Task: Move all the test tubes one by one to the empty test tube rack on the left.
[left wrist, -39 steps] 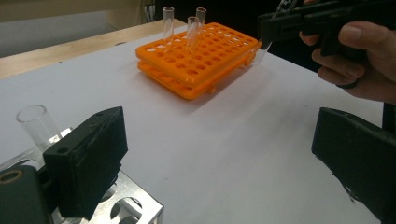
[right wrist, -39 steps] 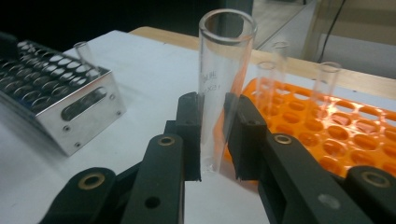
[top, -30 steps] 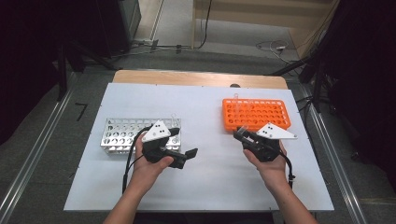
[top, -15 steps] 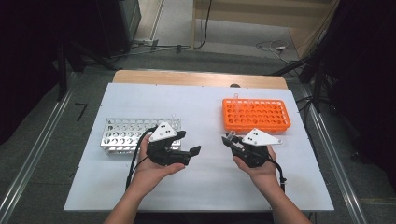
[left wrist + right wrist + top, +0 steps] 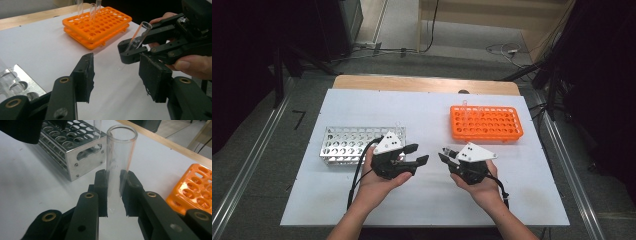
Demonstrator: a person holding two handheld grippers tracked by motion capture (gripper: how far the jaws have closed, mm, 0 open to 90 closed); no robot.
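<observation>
My right gripper (image 5: 446, 153) is shut on a clear glass test tube (image 5: 120, 150), which stands upright between its pads (image 5: 101, 187). In the left gripper view the same tube (image 5: 138, 36) leans in the right gripper (image 5: 123, 51), just beyond my own jaws. My left gripper (image 5: 417, 153) faces it across a small gap at the table's middle front. Its jaws have just been closing, and they stand partly open (image 5: 116, 70) with nothing pressed between the pads.
A silver metal tube rack (image 5: 343, 146) stands behind the left hand, with a clear tube (image 5: 98, 125) at its near corner. An orange rack (image 5: 487, 136) at the back right holds a few upright tubes (image 5: 92, 10). The white table top (image 5: 432, 200) ends close to the forearms.
The right hand has moved left with the tube, toward the left gripper. The left gripper's jaws have narrowed; that hand stayed in place.
</observation>
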